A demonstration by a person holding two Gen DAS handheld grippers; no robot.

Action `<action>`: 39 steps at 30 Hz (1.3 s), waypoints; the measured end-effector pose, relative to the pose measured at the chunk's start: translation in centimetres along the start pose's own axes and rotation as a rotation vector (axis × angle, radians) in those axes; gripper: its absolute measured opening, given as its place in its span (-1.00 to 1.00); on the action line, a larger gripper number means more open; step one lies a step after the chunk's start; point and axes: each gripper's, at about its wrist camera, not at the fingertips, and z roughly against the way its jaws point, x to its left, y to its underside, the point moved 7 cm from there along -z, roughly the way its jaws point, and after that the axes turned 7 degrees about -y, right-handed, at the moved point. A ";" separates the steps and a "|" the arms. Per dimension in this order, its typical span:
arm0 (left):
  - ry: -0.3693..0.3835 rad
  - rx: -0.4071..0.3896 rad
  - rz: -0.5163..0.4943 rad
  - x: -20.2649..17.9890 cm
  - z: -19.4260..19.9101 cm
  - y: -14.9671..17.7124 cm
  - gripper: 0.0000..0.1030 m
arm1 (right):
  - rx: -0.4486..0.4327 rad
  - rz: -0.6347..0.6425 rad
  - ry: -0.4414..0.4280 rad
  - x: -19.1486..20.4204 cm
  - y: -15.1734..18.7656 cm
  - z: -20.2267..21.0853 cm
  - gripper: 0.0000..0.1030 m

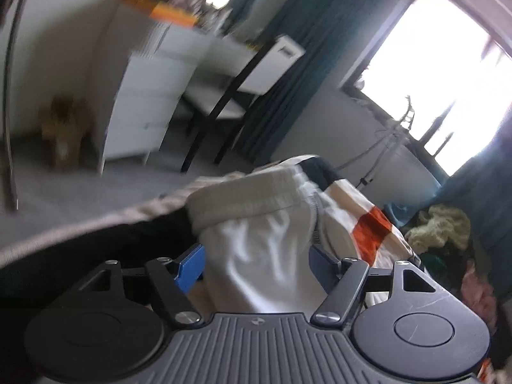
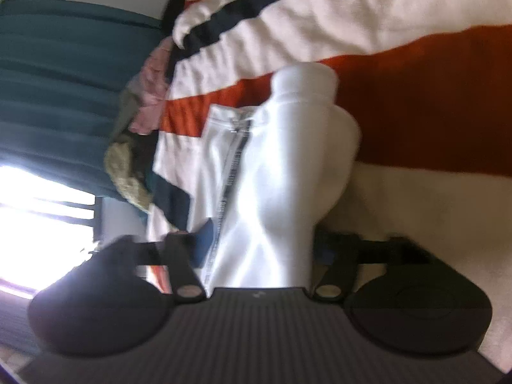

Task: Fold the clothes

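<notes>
A white zip-up garment with a ribbed hem band fills the space between the fingers of my left gripper, which is shut on it. The same white garment, its zipper showing, runs between the fingers of my right gripper, which is shut on it too. It hangs over a cream blanket with orange and navy stripes, also in the left wrist view. Both views are motion-blurred.
A pile of other clothes, yellow-green and pink, lies at the blanket's far edge. A white drawer unit, a dark-legged chair, teal curtains and a bright window stand beyond.
</notes>
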 end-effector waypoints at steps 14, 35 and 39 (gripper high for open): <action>0.335 0.009 -0.470 -18.2 2.4 14.6 0.71 | 0.032 0.150 0.037 0.8 1.4 -2.2 0.50; 0.213 0.124 -0.876 -21.6 -2.7 24.8 0.84 | -0.136 0.308 0.045 0.9 -1.5 -4.6 0.39; 0.216 0.122 -0.873 -21.5 -2.6 24.7 0.84 | -0.122 0.335 0.176 0.1 -1.4 -5.2 -0.32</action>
